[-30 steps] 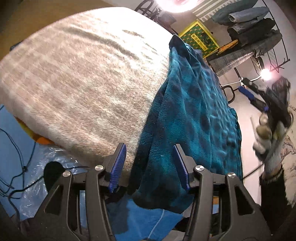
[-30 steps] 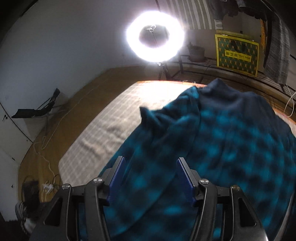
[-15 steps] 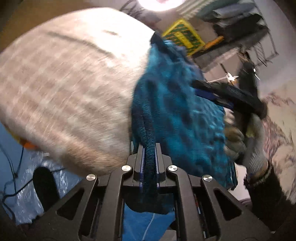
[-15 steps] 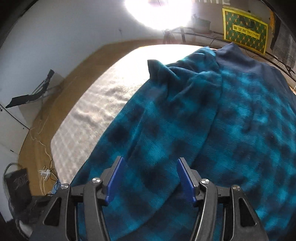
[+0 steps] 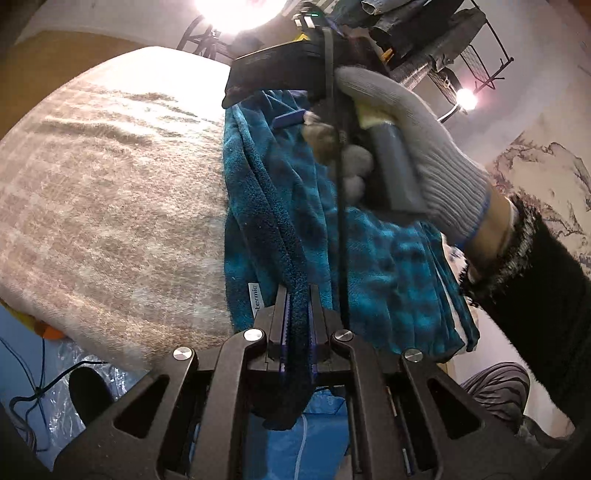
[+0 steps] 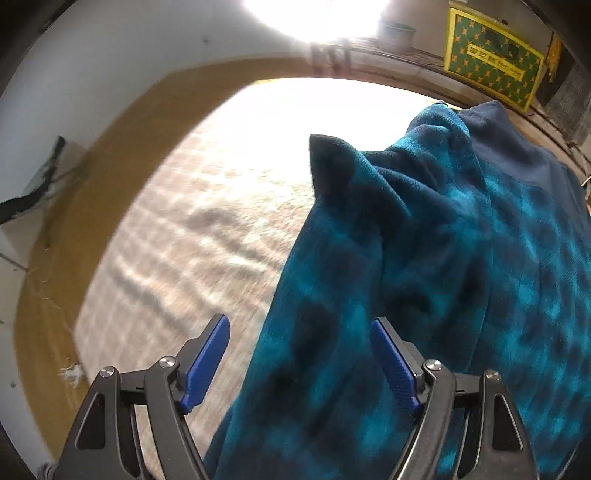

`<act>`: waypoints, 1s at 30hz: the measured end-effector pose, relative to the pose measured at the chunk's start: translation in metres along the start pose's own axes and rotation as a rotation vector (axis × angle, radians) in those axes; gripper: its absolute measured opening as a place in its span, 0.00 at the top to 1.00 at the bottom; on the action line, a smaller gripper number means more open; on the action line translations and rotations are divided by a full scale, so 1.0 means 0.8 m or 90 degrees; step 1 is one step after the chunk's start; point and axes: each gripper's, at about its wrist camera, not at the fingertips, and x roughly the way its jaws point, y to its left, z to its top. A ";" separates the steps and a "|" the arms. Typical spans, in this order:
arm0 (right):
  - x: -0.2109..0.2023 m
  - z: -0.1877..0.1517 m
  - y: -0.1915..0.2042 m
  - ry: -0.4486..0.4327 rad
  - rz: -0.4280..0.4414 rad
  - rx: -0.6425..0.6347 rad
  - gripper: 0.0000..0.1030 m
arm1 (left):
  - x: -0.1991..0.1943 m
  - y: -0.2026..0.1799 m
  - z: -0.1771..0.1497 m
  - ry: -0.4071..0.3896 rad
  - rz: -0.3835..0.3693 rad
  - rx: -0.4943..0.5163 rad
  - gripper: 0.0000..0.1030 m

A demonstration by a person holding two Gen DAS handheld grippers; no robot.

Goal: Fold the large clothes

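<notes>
A teal and dark blue checked fleece garment (image 5: 388, 266) lies along the right side of a beige checked blanket (image 5: 110, 206) on a bed. My left gripper (image 5: 297, 314) is shut on a bunched edge of the fleece near the bed's front edge. In the right wrist view my right gripper (image 6: 301, 347) is open, just above the left edge of the fleece (image 6: 461, 258), holding nothing. In the left wrist view the gloved hand (image 5: 417, 155) holds the right gripper's body over the far part of the fleece.
A bright ring light (image 6: 314, 14) stands beyond the bed. A yellow-framed green box (image 6: 491, 62) sits on a shelf at the back right. A clothes rack (image 5: 436, 33) stands behind. Blue plastic sheet and cables (image 5: 37, 391) lie on the floor at lower left.
My left gripper shut on the fleece edge and has lifted it a little. My right gripper moved down and left over the fleece, staying open.
</notes>
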 end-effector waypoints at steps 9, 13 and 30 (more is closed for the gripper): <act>0.043 0.018 0.011 0.034 -0.093 -0.021 0.48 | 0.008 -0.007 -0.003 0.006 0.002 0.009 0.95; 0.048 0.017 0.005 0.035 -0.113 -0.034 0.68 | 0.014 -0.012 -0.002 0.010 0.007 0.019 0.95; -0.024 -0.023 -0.114 -0.076 0.148 0.130 0.90 | 0.021 -0.082 -0.011 0.019 0.022 0.138 0.95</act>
